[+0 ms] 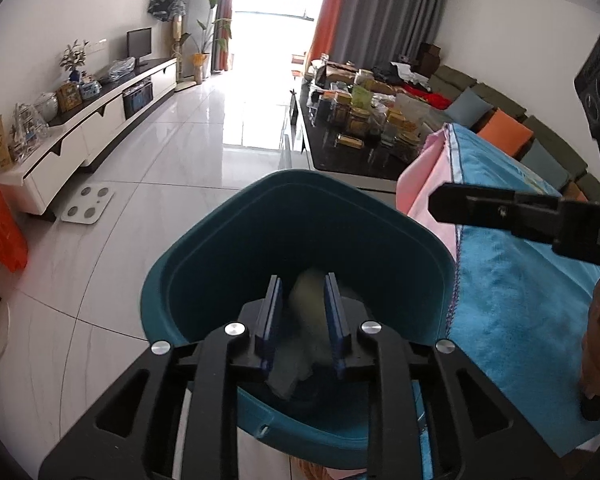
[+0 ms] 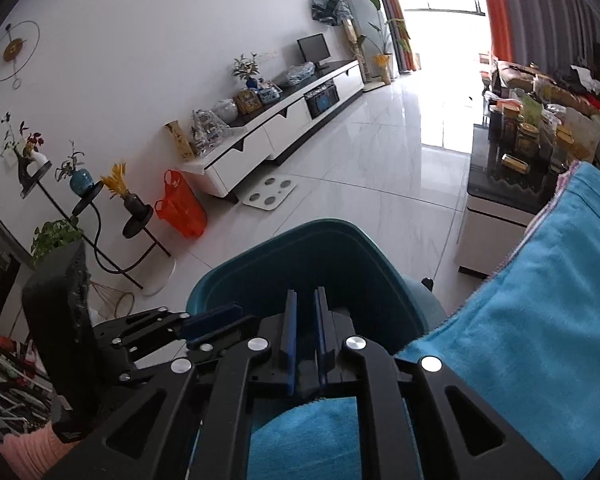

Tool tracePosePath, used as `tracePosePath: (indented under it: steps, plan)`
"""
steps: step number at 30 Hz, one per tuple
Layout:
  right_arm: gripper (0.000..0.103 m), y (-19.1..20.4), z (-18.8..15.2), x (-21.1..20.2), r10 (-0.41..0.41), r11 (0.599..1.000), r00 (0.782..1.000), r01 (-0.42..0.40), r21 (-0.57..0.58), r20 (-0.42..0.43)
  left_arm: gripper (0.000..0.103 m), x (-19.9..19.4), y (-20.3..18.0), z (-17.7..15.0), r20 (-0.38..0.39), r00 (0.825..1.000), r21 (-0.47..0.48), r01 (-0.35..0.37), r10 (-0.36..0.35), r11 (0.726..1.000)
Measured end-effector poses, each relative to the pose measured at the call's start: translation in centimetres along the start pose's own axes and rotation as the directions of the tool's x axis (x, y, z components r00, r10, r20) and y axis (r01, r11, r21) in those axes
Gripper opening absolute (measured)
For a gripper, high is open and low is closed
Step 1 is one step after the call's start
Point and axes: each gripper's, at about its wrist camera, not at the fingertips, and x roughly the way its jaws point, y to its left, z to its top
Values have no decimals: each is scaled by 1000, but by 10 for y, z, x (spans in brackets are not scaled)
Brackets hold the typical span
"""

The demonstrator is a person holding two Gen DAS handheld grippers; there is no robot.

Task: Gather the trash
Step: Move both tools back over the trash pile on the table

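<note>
A teal bin stands on the floor right under both grippers; the right wrist view shows its rim too. My left gripper hangs over the bin's mouth with its blue pads apart. Between them is a blurred, pale crumpled piece of trash, clear of the left pad. My right gripper points into the bin from beside a blue towel. Its pads stand a narrow gap apart with nothing between them. Its black finger shows at the right of the left wrist view.
The blue towel and a pink cloth cover a surface right of the bin. Beyond are a dark coffee table crowded with jars, a white TV cabinet, a floor scale, an orange bag and a plant stand.
</note>
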Motion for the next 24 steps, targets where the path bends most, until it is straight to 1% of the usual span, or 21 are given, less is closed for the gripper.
tracePosePath:
  steps: [4,6,7,9,10,12,14,16,18,19,21,22,24]
  plan:
    - [10,-7,-5,-13,2,1000,1000,-2,11,24,33,-15,1,1,44,999,-14,-22,22,1000]
    - [16,-9,-9,-28,5,1000,999,-6,11,47,40,-28,-3,4,79,997,-10,-22,23,1000]
    - [18,-10,-11,-35,5,1000,998,-6,10,56,41,-34,-7,4,96,995,-3,-19,19,1000]
    - [22,-12,-18,-54,6,1000,997,-6,-1,81,47,-48,-15,6,135,991,19,-5,3,1000]
    - [23,-14,-22,-63,2,1000,996,-1,-8,93,48,-55,-22,7,156,988,37,9,-15,999]
    - [28,-14,-32,-86,-11,1000,992,14,-28,128,58,-68,-38,6,189,981,76,35,-49,997]
    - [32,-17,-43,-108,-26,999,987,32,-33,161,62,-81,-60,5,219,971,124,72,-98,990]
    - [32,-20,-55,-133,-54,997,979,63,-38,198,65,-90,-85,2,229,958,175,134,-173,975]
    - [34,-26,-67,-157,-85,995,970,95,-34,229,66,-94,-107,-1,223,949,212,175,-222,961]
    - [34,-29,-73,-167,-99,994,965,110,-29,242,66,-96,-123,-3,210,941,244,211,-264,947]
    - [34,-38,-88,-192,-137,989,953,147,-16,271,66,-95,-144,-8,191,932,279,248,-307,928]
    - [35,-42,-93,-201,-156,986,947,165,-7,281,66,-95,-160,-11,174,924,306,279,-342,910]
    - [35,-54,-107,-225,-188,982,934,189,26,305,67,-93,-184,-18,145,913,345,315,-382,884]
